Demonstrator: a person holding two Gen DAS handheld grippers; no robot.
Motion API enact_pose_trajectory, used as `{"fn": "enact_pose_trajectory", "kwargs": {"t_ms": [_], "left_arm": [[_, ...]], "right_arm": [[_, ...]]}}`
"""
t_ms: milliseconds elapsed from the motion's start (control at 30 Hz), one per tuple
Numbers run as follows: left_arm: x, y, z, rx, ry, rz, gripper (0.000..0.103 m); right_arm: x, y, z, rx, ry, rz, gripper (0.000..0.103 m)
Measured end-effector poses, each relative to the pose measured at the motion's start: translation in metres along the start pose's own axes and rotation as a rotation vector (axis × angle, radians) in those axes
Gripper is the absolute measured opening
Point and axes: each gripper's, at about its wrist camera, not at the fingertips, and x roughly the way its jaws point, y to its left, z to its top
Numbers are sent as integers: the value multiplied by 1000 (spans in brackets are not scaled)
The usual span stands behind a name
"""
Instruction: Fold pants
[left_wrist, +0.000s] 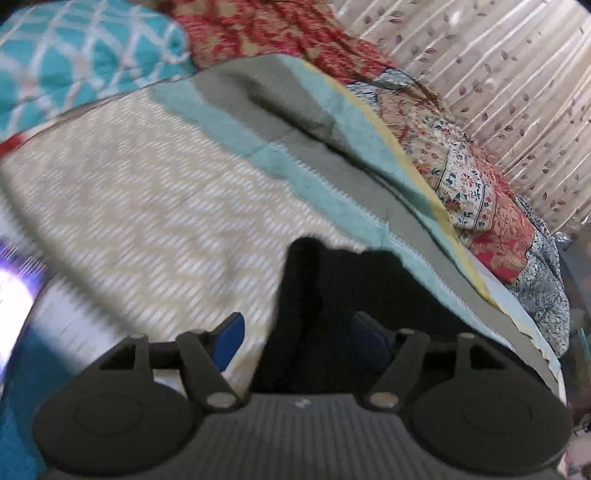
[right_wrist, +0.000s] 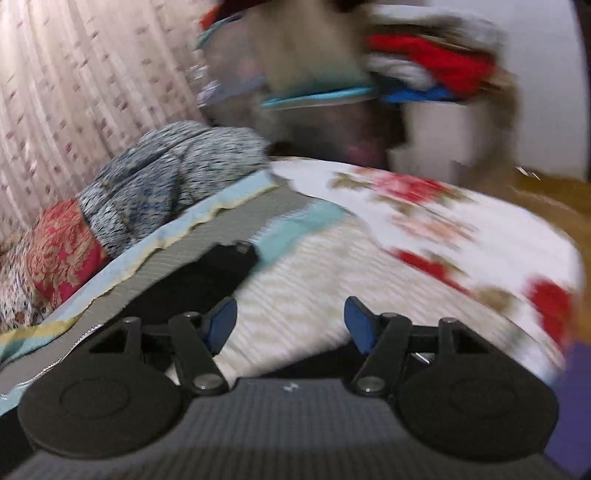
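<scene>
The black pants (left_wrist: 332, 295) lie on the bed's striped cream, teal and grey cover (left_wrist: 147, 206). In the left wrist view my left gripper (left_wrist: 303, 332) is open, and the dark cloth lies between its blue pads (left_wrist: 231, 339) and covers the right one. In the right wrist view my right gripper (right_wrist: 291, 321) is open and empty over the cream cover (right_wrist: 314, 288). The pants (right_wrist: 207, 280) show as a dark patch just left of its left pad (right_wrist: 221, 321). Both views are blurred by motion.
Patterned red and grey bedding (left_wrist: 498, 206) is piled along the curtain (left_wrist: 498, 74) side of the bed. A teal pillow (left_wrist: 81, 55) lies at the head. A floral sheet (right_wrist: 443, 229) covers the bed's far end. A heap of clothes (right_wrist: 424, 70) sits beyond it, above a wooden floor (right_wrist: 554, 199).
</scene>
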Motion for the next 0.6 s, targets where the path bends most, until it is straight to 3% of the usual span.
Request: {"fn": "enact_pose_trajectory", "kwargs": {"t_ms": [133, 200, 400, 500, 567, 600], "left_arm": [[-31, 31, -27, -82, 51, -13, 70], [-38, 40, -38, -105, 75, -24, 70], [-49, 53, -79, -175, 146, -53, 71], [-52, 50, -96, -195, 173, -89, 80], [-48, 46, -107, -209, 185, -104, 79], [-43, 43, -110, -211, 190, -102, 77]], "right_arm": [[-34, -58, -22, 186, 10, -21, 42], [-39, -77, -33, 275, 28, 0, 39], [-24, -74, -56, 278, 91, 12, 39], [-15, -67, -68, 278, 124, 46, 41], [-12, -63, -74, 296, 134, 55, 39], [-11, -62, -75, 304, 140, 58, 18]]}}
